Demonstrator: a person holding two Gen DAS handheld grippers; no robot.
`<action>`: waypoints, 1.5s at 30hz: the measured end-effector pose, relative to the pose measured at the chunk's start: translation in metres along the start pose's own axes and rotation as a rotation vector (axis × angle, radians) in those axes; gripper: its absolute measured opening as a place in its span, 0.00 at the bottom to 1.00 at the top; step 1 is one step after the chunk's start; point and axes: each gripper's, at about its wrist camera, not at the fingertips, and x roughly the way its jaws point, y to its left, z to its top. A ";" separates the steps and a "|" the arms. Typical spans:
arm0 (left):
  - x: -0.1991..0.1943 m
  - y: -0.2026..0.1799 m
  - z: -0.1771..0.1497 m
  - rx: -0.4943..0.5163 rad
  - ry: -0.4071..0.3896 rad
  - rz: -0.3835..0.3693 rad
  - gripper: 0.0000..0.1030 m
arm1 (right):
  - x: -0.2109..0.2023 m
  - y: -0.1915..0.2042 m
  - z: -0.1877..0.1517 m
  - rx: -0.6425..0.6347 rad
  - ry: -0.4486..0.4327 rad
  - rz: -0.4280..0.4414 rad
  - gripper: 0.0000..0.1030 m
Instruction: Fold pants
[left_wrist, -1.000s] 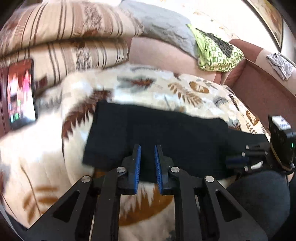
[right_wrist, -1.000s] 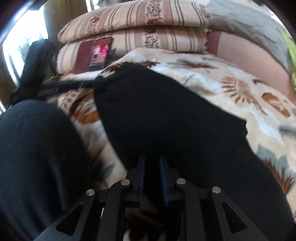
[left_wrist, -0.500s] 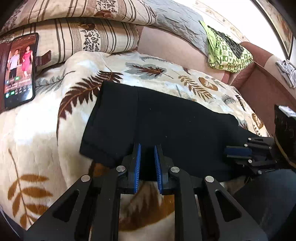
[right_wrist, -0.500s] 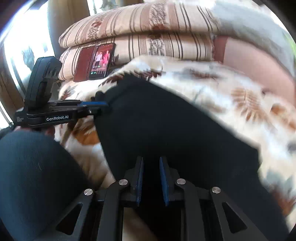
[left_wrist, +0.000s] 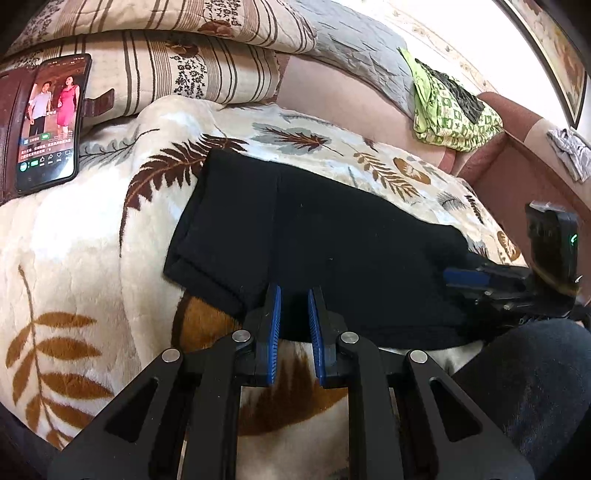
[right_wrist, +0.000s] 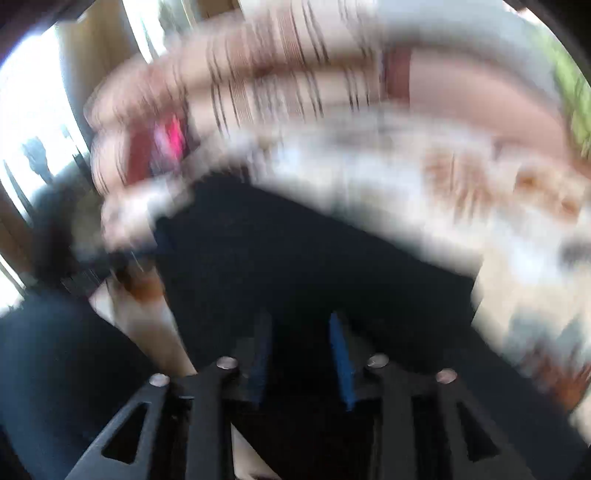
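Leaf-print blanket (left_wrist: 92, 258) on sofa, left hand-held gripper (left_wrist: 294, 301) clamped on near edge of folded black pants (left_wrist: 332, 240), right hand-held gripper (right_wrist: 301, 328) jaws just parted, pants between unpinched, phone (left_wrist: 48, 122) far left.

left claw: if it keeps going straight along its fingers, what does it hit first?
Most likely the black pants: the left claw points down at their near edge, with dark cloth between its fingers. Right under that lies the leaf-print blanket. Depth is uncertain.
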 end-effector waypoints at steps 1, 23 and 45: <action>-0.001 0.000 -0.002 0.005 -0.004 0.001 0.14 | -0.007 0.001 -0.006 -0.010 -0.064 0.006 0.35; 0.081 -0.011 0.082 -0.035 0.119 0.062 0.29 | 0.012 -0.031 0.027 0.159 -0.058 -0.020 0.38; -0.028 -0.129 0.122 0.182 -0.108 0.014 0.34 | -0.145 -0.041 -0.049 0.186 -0.306 -0.287 0.54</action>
